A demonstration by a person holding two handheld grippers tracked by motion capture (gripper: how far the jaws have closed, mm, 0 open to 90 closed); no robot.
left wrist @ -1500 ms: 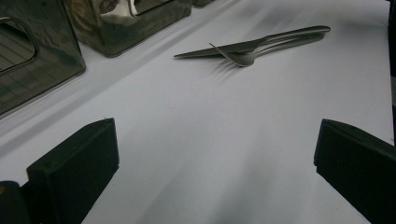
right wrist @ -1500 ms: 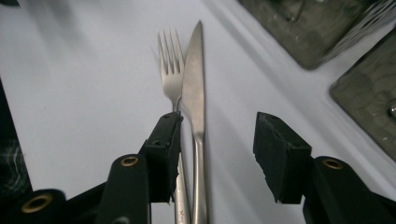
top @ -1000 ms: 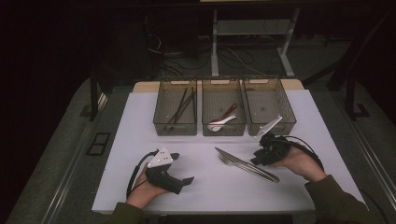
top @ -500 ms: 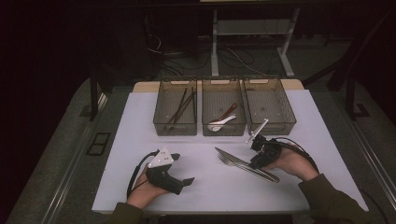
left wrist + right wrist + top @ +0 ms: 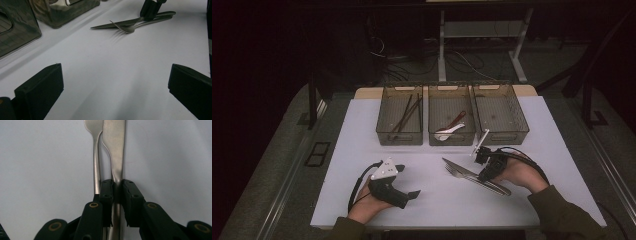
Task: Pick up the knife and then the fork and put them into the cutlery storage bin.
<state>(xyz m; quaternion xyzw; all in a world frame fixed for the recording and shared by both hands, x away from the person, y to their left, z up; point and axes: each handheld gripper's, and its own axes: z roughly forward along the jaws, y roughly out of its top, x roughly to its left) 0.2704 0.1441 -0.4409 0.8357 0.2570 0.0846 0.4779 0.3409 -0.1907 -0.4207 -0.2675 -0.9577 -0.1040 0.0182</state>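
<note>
My right gripper (image 5: 117, 195) has just been closing and now pinches the knife (image 5: 114, 142) handle on the counter (image 5: 532, 130). The fork (image 5: 96, 157) lies touching alongside, so lifting could drag it. My left gripper (image 5: 399, 192) rests open, apart. Three bins (image 5: 451, 141) stand beyond, nothing between.

White table (image 5: 362, 150), three mesh bins (image 5: 451, 121), knife (image 5: 462, 170) and fork (image 5: 455, 173) side by side
</note>
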